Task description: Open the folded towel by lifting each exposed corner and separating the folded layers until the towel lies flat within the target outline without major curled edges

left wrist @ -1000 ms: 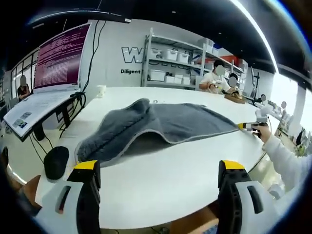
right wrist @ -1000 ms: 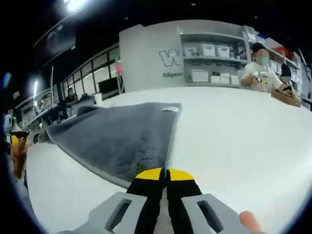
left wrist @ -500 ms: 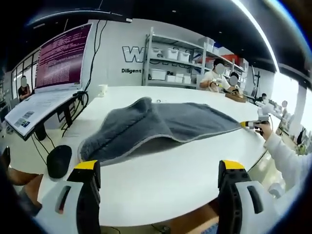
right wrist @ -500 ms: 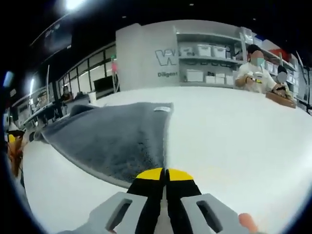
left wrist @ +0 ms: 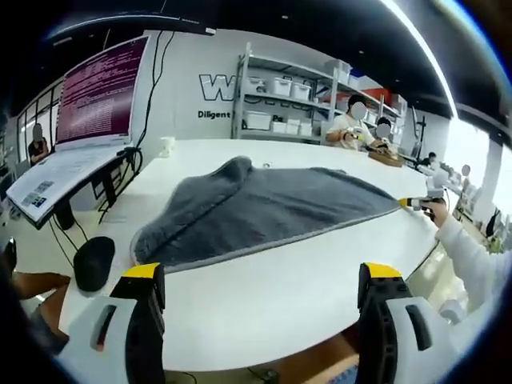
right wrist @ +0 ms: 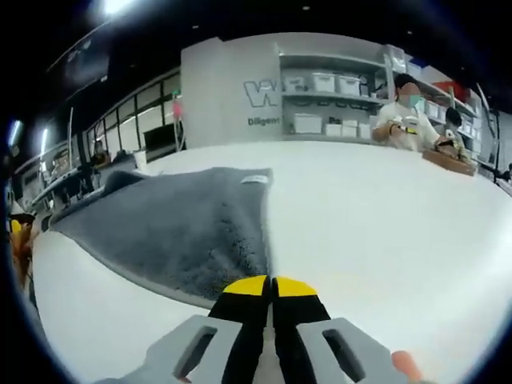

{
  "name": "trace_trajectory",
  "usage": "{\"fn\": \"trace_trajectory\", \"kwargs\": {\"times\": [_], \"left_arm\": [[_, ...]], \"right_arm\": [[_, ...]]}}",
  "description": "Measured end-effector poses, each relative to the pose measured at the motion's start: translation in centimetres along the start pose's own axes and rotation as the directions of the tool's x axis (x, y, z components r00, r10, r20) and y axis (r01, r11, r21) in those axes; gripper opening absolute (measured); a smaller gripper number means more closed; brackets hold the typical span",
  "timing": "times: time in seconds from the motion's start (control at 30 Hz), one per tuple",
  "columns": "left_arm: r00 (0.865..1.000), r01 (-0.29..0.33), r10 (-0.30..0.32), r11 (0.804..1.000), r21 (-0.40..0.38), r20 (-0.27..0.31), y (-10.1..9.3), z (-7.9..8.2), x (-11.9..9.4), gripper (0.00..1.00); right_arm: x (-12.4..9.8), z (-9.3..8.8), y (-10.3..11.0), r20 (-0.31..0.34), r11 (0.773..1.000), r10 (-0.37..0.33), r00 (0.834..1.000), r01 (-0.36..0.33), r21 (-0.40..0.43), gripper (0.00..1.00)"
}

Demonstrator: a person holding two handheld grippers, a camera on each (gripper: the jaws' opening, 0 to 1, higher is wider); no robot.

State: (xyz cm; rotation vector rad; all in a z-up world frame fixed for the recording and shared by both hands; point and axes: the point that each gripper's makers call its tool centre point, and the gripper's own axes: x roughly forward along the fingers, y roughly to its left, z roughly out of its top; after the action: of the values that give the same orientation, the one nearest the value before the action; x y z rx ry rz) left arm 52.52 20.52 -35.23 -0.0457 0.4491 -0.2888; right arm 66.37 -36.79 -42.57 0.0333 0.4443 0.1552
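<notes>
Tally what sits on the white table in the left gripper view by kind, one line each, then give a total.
Grey towel: 1
Black computer mouse: 1
Monitor showing text: 1
Small white cup at the far edge: 1
Total: 4

The right gripper, jaws closed, pinches the towel's corner; the left gripper hangs open and holds nothing.

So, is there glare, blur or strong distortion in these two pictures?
Left gripper view: fisheye bends the white table edge; a bright ceiling strip glares top right; towel sharp. Right gripper view: a glaring lamp top left; the towel near the right gripper looks slightly soft.
</notes>
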Motion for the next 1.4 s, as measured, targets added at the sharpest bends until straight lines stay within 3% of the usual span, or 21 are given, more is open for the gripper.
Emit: {"fn": "trace_trajectory", "kwargs": {"times": [0.8, 1.4], "left_arm": [[1.000, -0.001, 0.001, 1.000, -0.015, -0.012, 0.4, -0.5, 0.2, 0.99], [1.000, 0.014, -0.014, 1.000, -0.005, -0.026, -0.5, -0.6, 0.3, 0.99]], "right_arm": [[-3.0, -1.1, -5.8, -0.009, 0.994, -0.113, 0.994, 0.113, 0.011, 0.00], [-4.8, -1.8, -7.9, 0.017, 0.989, -0.145, 0.989, 0.144, 0.038, 0.00]]}}
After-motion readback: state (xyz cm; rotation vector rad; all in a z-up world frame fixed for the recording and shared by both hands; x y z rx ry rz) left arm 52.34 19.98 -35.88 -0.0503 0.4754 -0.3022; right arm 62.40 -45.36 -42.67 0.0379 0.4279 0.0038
